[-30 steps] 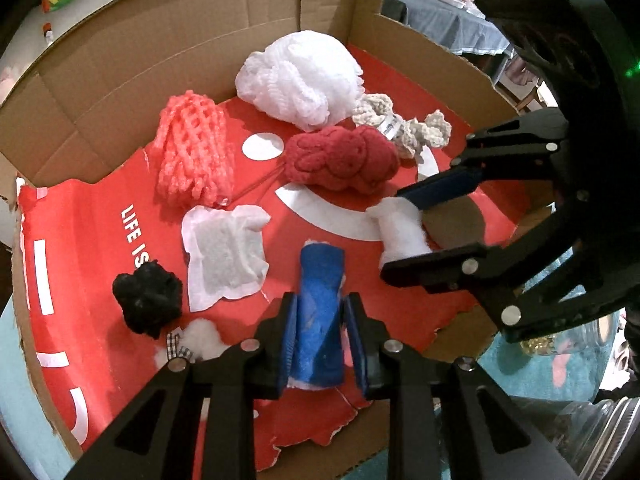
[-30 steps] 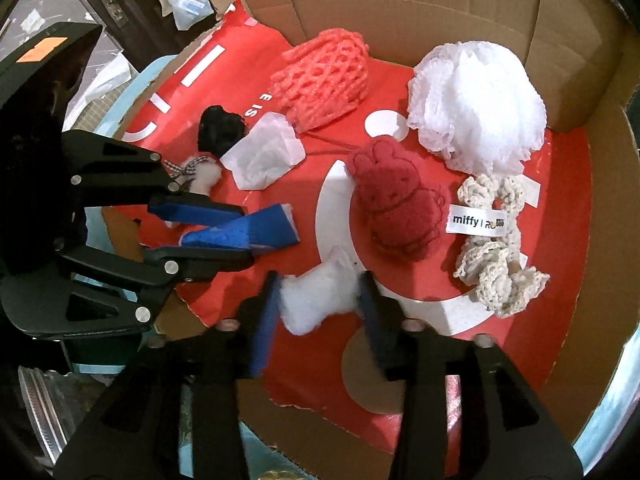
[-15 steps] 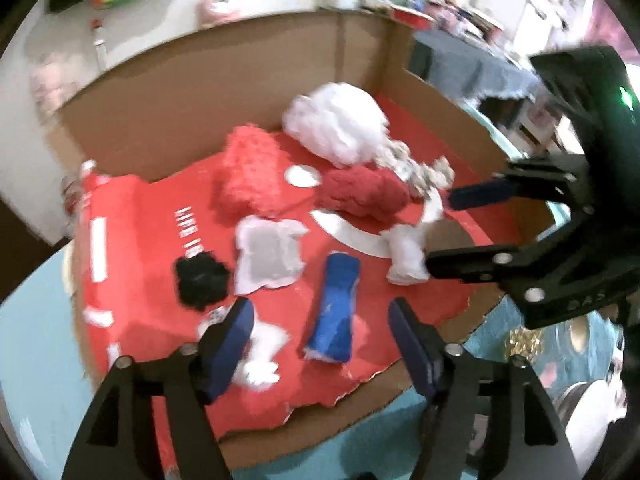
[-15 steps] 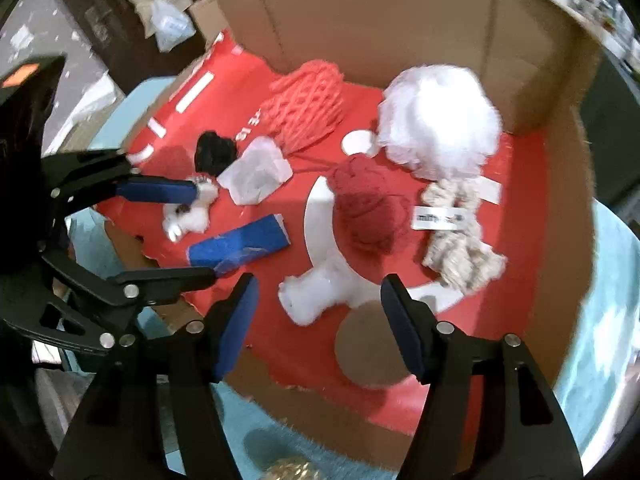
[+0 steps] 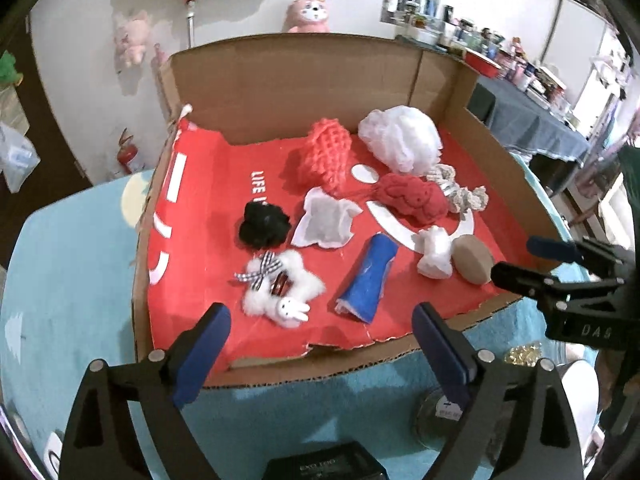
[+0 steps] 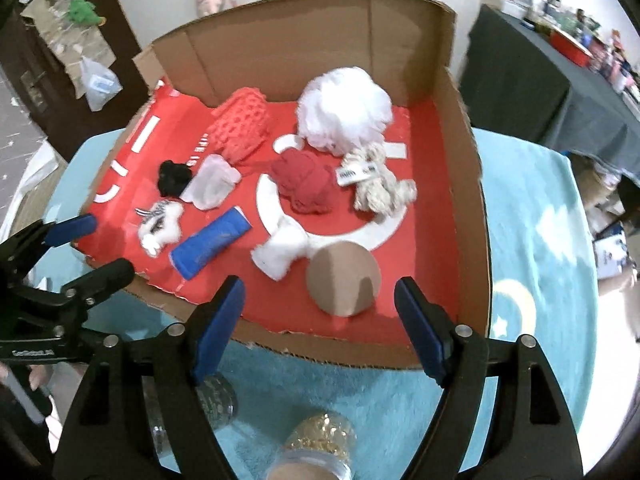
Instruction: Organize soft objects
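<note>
A shallow cardboard box (image 5: pixel 288 92) with a red printed floor stands on a surface covered with a light blue cloth (image 5: pixel 72 280). Its front wall is low and torn, the back and right walls stand higher.

All the soft objects lie inside the box, none is held. At the back are a coral foam net (image 5: pixel 328 152) and a white mesh puff (image 5: pixel 400 140), near each other. In front of the puff lies a red knitted toy (image 5: pixel 412 198), and a cream crochet piece (image 5: pixel 464 194) with a label touches its right side. In the middle row are a black fluffy ball (image 5: pixel 262 226) and a flat white pad (image 5: pixel 324 220). Nearer the front edge lie a white fluffy toy with a checked bow (image 5: pixel 280 286), a blue roll (image 5: pixel 370 276) and a small white foam piece (image 5: pixel 434 252). A bare brown round patch (image 5: pixel 472 258) of cardboard is just beside the foam piece.

The left gripper (image 5: pixel 320 352) hovers above the front edge of the box; its fingers are opening wide, with nothing between them. The right gripper (image 6: pixel 318 320) hangs over the front right part of the box, its fingers also opening and empty.

Glass jars (image 6: pixel 316 452) stand on the cloth in front of the box; one holds something golden.
</note>
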`<state>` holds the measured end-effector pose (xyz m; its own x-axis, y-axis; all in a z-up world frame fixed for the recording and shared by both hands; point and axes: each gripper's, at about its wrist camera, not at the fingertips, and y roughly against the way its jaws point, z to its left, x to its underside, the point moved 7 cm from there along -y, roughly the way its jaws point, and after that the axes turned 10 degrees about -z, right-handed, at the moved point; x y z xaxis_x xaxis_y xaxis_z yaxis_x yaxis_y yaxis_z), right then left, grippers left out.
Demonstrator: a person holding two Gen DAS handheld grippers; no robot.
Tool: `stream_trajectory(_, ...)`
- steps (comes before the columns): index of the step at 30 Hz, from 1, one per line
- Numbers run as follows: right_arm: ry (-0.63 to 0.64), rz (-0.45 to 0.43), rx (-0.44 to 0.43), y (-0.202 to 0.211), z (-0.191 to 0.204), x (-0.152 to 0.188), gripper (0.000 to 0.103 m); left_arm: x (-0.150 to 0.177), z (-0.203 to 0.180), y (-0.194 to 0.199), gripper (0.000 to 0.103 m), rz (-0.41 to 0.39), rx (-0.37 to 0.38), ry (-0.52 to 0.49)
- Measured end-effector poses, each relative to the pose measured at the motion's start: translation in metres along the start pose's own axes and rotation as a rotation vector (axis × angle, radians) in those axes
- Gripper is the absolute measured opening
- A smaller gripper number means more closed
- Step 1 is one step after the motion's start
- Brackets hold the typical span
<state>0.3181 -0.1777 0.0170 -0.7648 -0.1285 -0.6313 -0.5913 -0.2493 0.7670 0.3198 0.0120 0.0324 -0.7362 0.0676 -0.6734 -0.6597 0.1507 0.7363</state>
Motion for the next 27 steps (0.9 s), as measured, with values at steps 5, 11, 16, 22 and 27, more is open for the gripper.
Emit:
stream_trajectory(5,-0.016,-0.014,0.028,-0.002,-0.002,0.007,0.077,0.006,0.009,-0.008,0.094,0.018,-0.027,0.043)
stream_trajectory(11,-0.018,-0.011,0.038,-0.011,0.0,0.01,0.077,0.013,0.009,-0.021,0.094,0.054,-0.043,0.048)
stream_trajectory(16,-0.019,-0.013,0.043,-0.013,0.001,0.01,0.077,0.012,0.009,-0.023,0.094,0.056,-0.057,0.047)
stream_trajectory(22,-0.019,-0.013,0.055,-0.014,-0.001,0.011,0.077,0.012,0.01,-0.025,0.094,0.064,-0.059,0.053)
stream_trajectory(27,-0.016,-0.016,0.06,-0.014,-0.002,0.011,0.077,0.013,0.013,-0.025,0.094,0.062,-0.061,0.062)
